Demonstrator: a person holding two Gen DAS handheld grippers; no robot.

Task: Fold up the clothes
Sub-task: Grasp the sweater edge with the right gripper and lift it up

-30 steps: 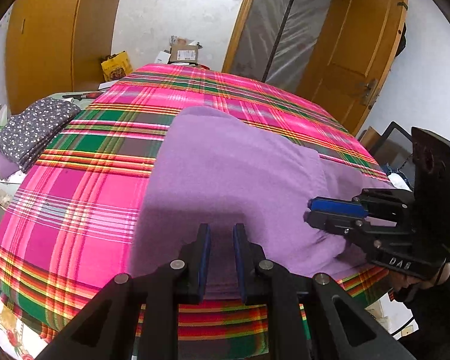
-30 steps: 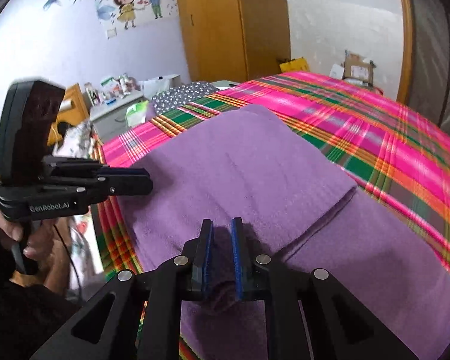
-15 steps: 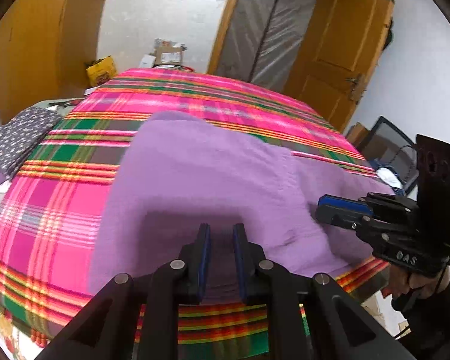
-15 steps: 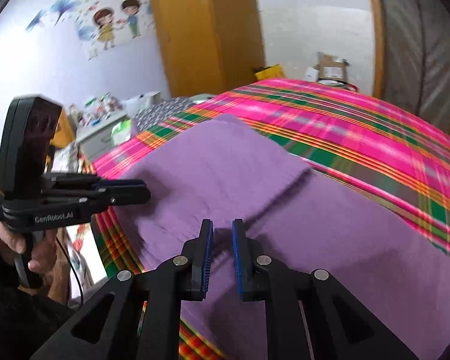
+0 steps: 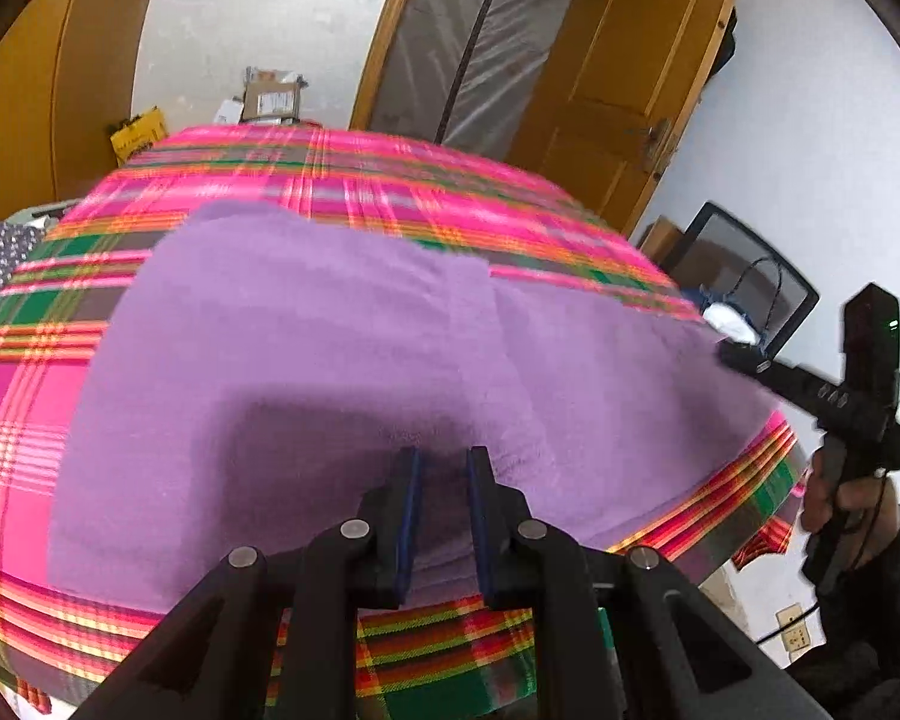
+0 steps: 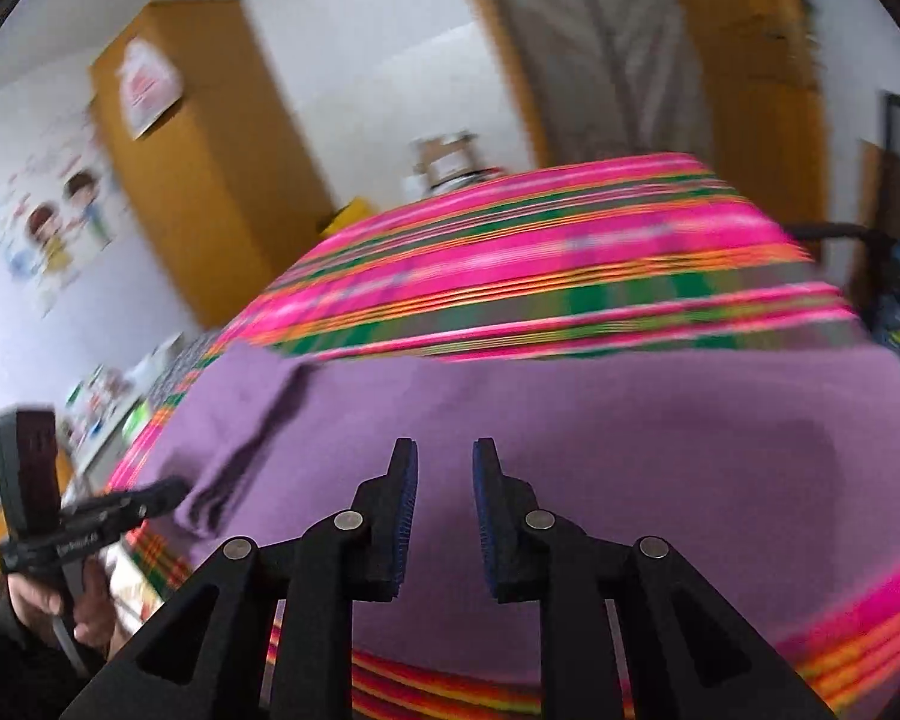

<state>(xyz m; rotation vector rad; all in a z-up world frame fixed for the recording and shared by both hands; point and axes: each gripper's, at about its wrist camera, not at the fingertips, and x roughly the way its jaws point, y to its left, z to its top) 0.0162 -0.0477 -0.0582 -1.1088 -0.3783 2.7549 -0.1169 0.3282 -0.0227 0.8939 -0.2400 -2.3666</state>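
The right gripper (image 6: 444, 468) has just been opening its jaws; they stand apart with nothing between them, poised over the purple garment (image 6: 600, 438) (this view is smeared by motion). Ahead of it the garment lies flat on the pink plaid bedspread (image 6: 510, 252), and off to its left a folded layer ends in a dark stepped edge near the bed's front edge.

The left gripper (image 5: 441, 468) has its jaws partly parted, pointing down over the garment (image 5: 282, 348) at the bed's near edge. Purple cloth shows in the gap, but I cannot tell whether the pads press on it. Beyond its fingertips the garment spreads across the bedspread (image 5: 390, 180), a fold line running up to the right. Far to its right, the other gripper's tip sits at the garment's corner, held in the person's hand (image 5: 834, 498).
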